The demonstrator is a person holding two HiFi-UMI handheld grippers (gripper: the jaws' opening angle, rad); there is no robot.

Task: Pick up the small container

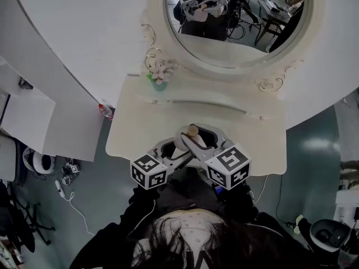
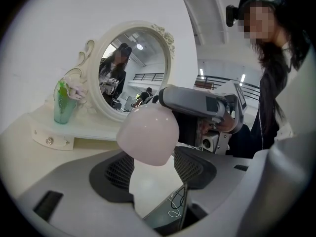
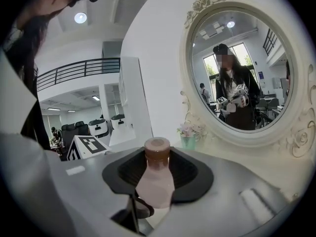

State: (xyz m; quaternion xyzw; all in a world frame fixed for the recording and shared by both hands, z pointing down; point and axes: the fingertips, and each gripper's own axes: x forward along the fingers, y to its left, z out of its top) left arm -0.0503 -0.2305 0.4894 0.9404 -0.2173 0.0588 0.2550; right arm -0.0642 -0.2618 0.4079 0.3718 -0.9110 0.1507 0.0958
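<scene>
Jaws of the right gripper (image 3: pixel 158 171) clamped on the small container (image 3: pixel 154 187), a pink bottle with a brown cap, apparently raised off the near edge of the bench (image 1: pixel 134 133) for a secure lift. Jaws of the left gripper (image 2: pixel 154 166) spread wide, the bottle's rounded base just over them, perhaps as a guard. No lettering legible on the bottle; only square patterns on each marker cube (image 1: pixel 149 171). Farther off, a flower vase (image 1: pixel 160 77) left of the oval mirror (image 1: pixel 235 32).
</scene>
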